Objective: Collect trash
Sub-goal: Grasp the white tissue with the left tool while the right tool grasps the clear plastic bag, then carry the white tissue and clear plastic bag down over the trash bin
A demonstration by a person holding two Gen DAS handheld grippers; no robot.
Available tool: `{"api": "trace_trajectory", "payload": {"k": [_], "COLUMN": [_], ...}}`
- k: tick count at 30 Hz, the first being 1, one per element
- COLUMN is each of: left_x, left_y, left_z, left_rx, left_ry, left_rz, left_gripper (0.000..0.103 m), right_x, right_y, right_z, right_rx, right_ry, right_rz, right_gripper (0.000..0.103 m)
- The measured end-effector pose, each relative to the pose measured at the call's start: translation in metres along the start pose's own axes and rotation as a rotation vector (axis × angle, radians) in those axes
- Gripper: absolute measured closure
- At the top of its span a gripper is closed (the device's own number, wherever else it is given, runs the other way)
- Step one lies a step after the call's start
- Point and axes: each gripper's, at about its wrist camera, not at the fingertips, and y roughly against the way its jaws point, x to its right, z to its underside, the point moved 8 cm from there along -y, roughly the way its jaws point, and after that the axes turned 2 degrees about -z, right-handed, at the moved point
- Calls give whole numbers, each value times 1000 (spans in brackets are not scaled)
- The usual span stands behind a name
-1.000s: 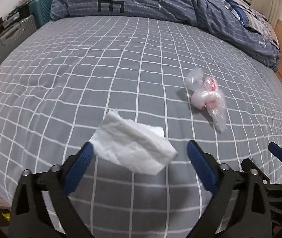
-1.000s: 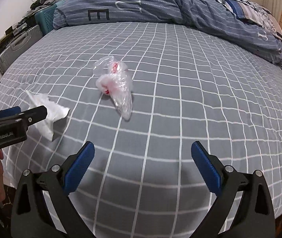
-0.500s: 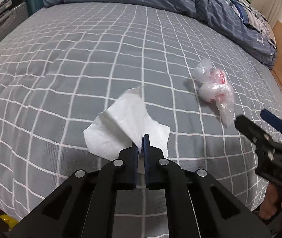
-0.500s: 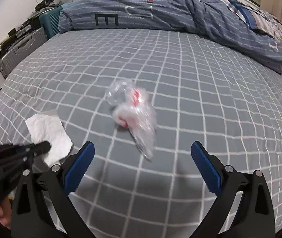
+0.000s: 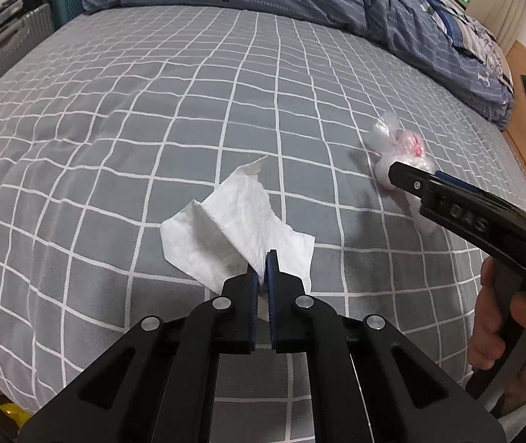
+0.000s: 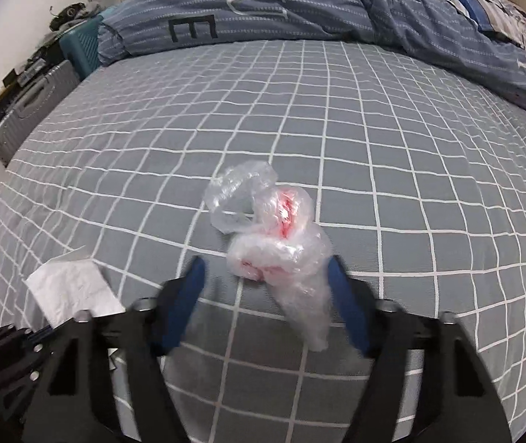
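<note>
Left gripper [image 5: 262, 271] pinches the tissue [image 5: 239, 229]; beside it, right gripper [image 6: 265, 284], just closing, seemingly brackets the plastic wrapper [image 6: 274, 243] untouched.

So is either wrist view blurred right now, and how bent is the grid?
Left wrist view: sharp, tissue crisp; grid lines on the bedsheet bow from fisheye. Right wrist view: right gripper motion-smeared around the plastic bag; sheet sharp, same bowing.

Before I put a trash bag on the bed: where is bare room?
The checked sheet is bare from the crumpled plastic wrapper up to the blue duvet, and to the wrapper's right. The near edge is crowded: left gripper pinching the tissue, right gripper straddling the wrapper.
</note>
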Motion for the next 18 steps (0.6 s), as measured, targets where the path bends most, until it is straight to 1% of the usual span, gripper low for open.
{"api": "trace_trajectory", "payload": {"k": [1, 2, 3, 4, 6, 12, 18], "left_x": [1, 3, 5, 6, 8, 8, 5], "left_y": [1, 4, 7, 12, 21, 52, 80], "left_z": [1, 1, 2, 2, 7, 37, 63], "left_rx": [-1, 0, 4, 10, 24, 47, 47], "left_ry": [-3, -7, -10, -14, -23, -21, -25], "left_rz": [-3, -2, -4, -3, -6, -4, -3], "left_gripper": [99, 99, 99, 99, 99, 99, 99], "right_x": [0, 0, -1, -1, -2, -10, -15], "right_y": [-1, 2, 4, 5, 16, 50, 84], "right_z": [0, 1, 2, 2, 6, 24, 58], "right_rx": [-5, 3, 1, -1, 0, 36, 25], "right_ry": [-4, -9, -6, -2, -17, 9, -16], "right_rz": [-10, -14, -20, -23, -42, -26, -35], "right_gripper": [57, 63, 71, 86, 86, 86, 86]}}
